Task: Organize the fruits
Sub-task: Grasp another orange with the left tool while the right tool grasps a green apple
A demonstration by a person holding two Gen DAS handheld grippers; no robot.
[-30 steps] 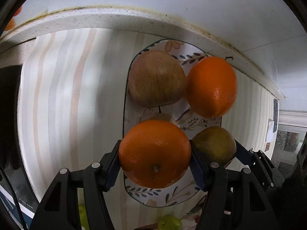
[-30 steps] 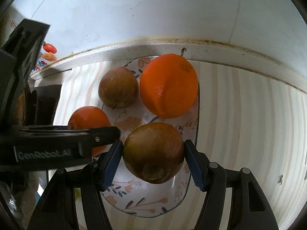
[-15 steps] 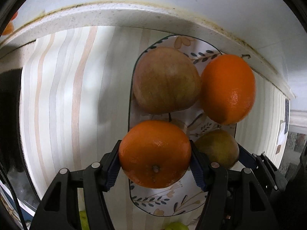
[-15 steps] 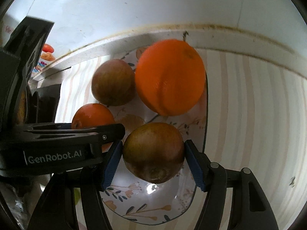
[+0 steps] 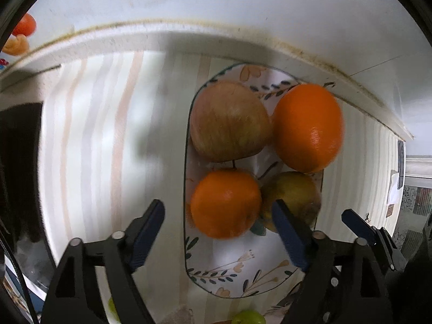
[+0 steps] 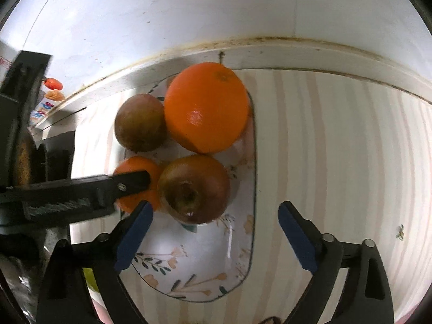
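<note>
A floral plate (image 5: 237,272) (image 6: 189,270) on the striped tablecloth holds two oranges and two apples. In the left wrist view my left gripper (image 5: 218,232) is open, just behind the small orange (image 5: 225,202), which rests on the plate. Behind it lie a pale apple (image 5: 229,121), a large orange (image 5: 307,127) and a brownish apple (image 5: 294,194). In the right wrist view my right gripper (image 6: 213,237) is open behind the brownish apple (image 6: 194,186). The small orange (image 6: 137,172) is partly hidden by the left gripper's finger.
The counter's raised back edge (image 5: 189,37) and white wall lie just beyond the plate. A green fruit (image 5: 248,317) shows at the bottom edge. A dark object (image 5: 16,162) stands at the left. Striped cloth (image 6: 337,162) extends right of the plate.
Both grippers opened and let go of their fruit: the small orange and the brownish apple now rest on the plate. Both grippers have drawn back a little.
</note>
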